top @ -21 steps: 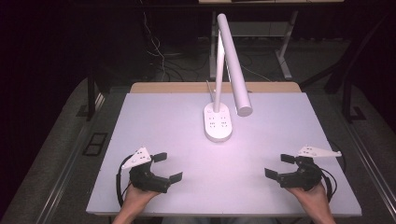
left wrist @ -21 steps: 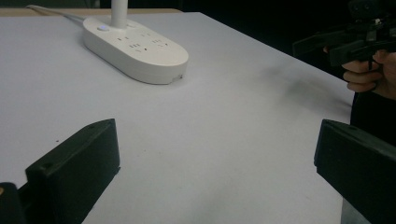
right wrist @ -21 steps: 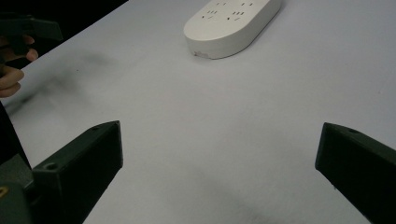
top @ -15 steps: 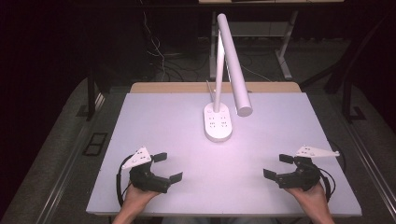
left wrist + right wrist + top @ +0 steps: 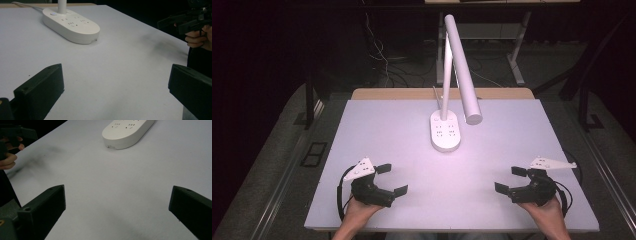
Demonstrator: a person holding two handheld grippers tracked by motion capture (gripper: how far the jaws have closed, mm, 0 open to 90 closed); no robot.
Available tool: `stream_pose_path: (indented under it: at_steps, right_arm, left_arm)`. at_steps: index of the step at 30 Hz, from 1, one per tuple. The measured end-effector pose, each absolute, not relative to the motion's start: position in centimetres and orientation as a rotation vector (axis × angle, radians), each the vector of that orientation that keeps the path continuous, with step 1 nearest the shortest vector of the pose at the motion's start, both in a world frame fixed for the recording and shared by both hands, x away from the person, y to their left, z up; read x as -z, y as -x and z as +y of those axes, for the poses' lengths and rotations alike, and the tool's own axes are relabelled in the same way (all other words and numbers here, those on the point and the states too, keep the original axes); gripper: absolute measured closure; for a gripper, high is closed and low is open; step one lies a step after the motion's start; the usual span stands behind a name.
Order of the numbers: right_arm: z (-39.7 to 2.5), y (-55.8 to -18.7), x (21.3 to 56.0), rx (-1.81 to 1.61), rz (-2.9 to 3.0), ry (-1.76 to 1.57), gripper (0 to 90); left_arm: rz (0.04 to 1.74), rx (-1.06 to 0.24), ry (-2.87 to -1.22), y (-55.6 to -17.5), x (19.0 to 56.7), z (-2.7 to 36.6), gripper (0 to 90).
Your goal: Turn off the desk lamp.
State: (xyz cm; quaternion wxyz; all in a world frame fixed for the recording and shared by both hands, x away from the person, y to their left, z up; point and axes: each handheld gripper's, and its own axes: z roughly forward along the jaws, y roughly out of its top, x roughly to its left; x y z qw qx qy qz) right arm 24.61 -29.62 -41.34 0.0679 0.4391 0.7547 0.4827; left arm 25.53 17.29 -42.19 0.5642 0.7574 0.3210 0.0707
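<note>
A white desk lamp stands at the table's far middle; its oval base [image 5: 445,131] carries socket holes and its long tube head [image 5: 462,70] leans toward me. The same base [image 5: 71,24] lies ahead in the left gripper view, and the base [image 5: 127,130] sits ahead in the right gripper view. My left gripper [image 5: 393,179] rests low at the near left, open, nothing between its jaws. My right gripper [image 5: 510,179] rests at the near right, open and empty too. Both point inward across the white table [image 5: 402,135].
A wooden strip [image 5: 402,93] runs along the table's far edge, with cables and desk legs on the dark floor behind. The lamp's cord [image 5: 27,5] leaves the base toward the far edge. The other hand with its gripper [image 5: 192,21] appears at the right of the left gripper view.
</note>
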Motion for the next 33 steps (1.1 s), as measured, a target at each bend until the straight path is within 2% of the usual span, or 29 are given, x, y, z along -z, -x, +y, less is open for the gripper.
stream_pose_path:
  at_steps: [21, 33]
  right_arm:
    - [-29.5, -24.4, 40.2, -1.444, 2.294, -1.365, 0.8]
    - [-29.5, -25.4, 38.9, -1.432, 2.325, -1.343, 0.8]
  left_arm:
    - [0.77, -0.176, -1.775, -25.4, 42.1, 17.6, 0.0]
    - [0.774, -0.178, -1.776, -25.3, 42.2, 17.6, 0.0]
